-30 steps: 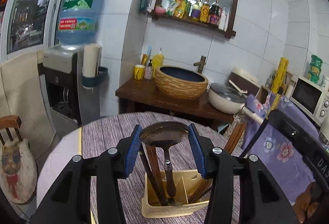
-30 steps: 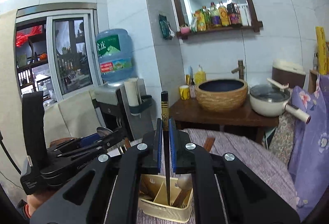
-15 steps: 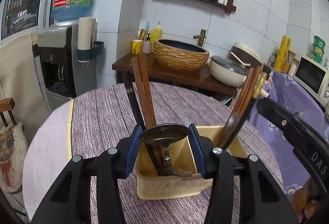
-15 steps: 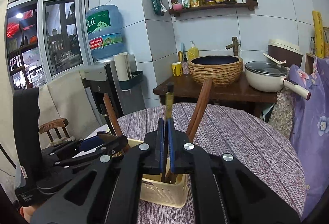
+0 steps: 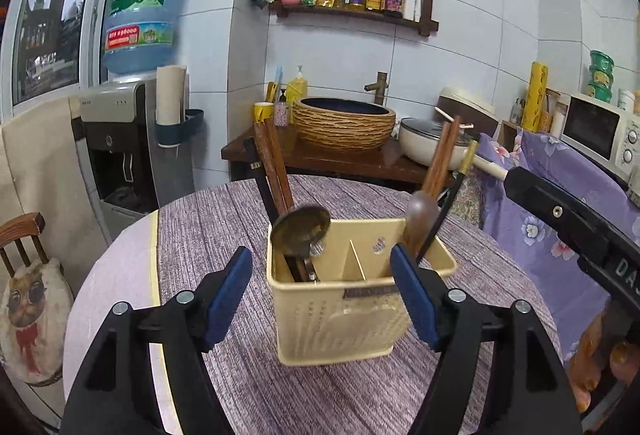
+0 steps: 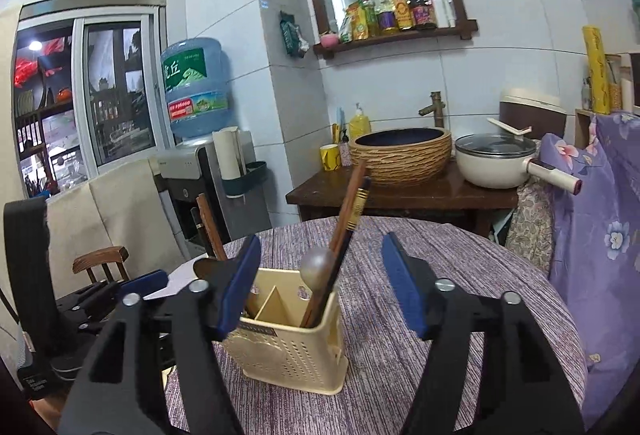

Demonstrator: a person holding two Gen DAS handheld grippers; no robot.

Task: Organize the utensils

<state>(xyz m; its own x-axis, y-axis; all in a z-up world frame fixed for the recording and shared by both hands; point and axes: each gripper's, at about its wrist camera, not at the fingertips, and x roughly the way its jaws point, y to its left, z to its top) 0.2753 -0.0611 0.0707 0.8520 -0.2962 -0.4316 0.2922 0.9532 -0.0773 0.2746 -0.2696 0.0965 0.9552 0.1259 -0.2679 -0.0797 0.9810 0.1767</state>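
On the left of the cream holder point(image 5: 340, 299), the metal ladle point(image 5: 300, 231) leans out over the rim; it looks loosely seated, so a brush from a finger could tip it out. To the right, the black chopstick point(image 6: 354, 219) slants beside the wooden spoon point(image 6: 318, 263). The left gripper point(image 5: 322, 295) and the right gripper point(image 6: 320, 289) both hover low before the holder, angled slightly downward, jaws opening wide and gripping nothing.

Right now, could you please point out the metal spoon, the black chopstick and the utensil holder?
metal spoon point(image 5: 301, 231): left wrist view, on its bowl.
black chopstick point(image 6: 357, 204): right wrist view, on its upper shaft.
utensil holder point(image 5: 344, 319): left wrist view, on its front wall.
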